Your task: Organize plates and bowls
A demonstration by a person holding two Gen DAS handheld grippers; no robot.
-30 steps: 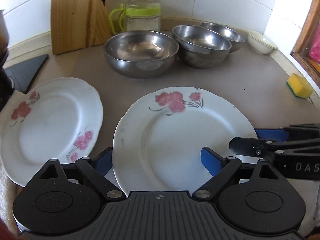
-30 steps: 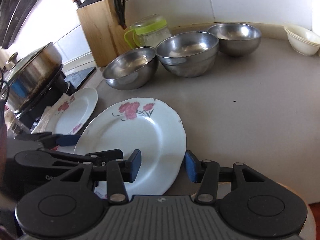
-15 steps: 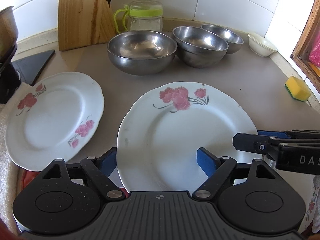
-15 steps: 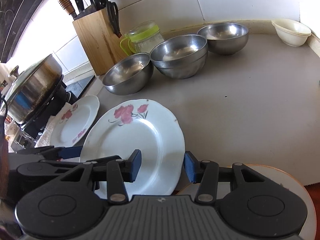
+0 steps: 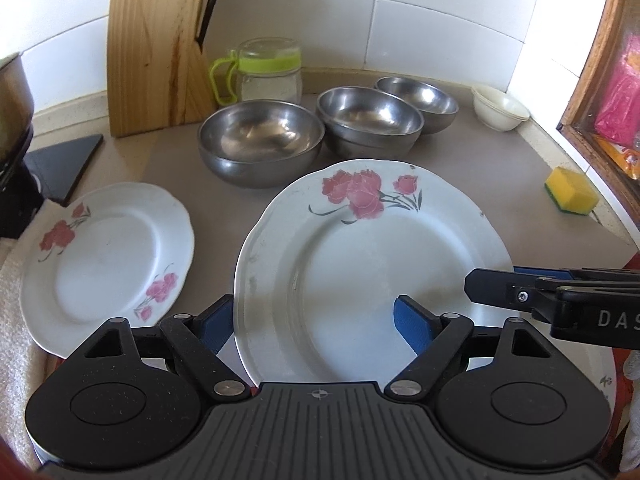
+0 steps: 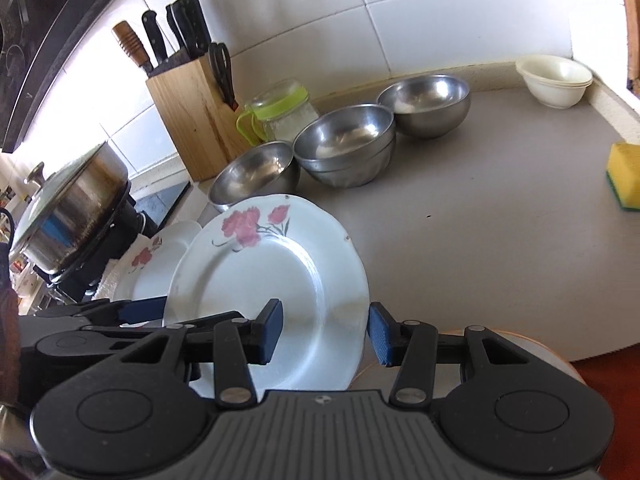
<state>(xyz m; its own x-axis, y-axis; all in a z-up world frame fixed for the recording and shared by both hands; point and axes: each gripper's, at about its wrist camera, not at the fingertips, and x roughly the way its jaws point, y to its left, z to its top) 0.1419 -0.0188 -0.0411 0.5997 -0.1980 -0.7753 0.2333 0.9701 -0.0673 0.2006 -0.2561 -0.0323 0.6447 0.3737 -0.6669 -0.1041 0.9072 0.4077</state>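
A large white plate with pink flowers (image 5: 372, 264) is held off the counter by both grippers. My left gripper (image 5: 316, 324) is shut on its near left rim, one blue pad above and one below. My right gripper (image 6: 324, 330) is shut on its right rim and shows at the right of the left wrist view (image 5: 560, 300). The plate also shows in the right wrist view (image 6: 272, 272). A second flowered plate (image 5: 104, 260) lies on a white cloth at the left. Three steel bowls (image 5: 260, 144) and a stack of cream bowls (image 5: 500, 110) stand at the back.
A wooden knife block (image 5: 156, 56) and a green-lidded jar (image 5: 268, 72) stand against the tiled wall. A pot on a stove (image 6: 72, 216) is at the far left. A yellow sponge (image 5: 572, 196) lies at the right by a wooden window frame. Another plate rim (image 6: 532, 356) sits below the grippers.
Both grippers have lifted the large plate and pulled back from the counter; the bowls and the second plate now look farther away and lower.
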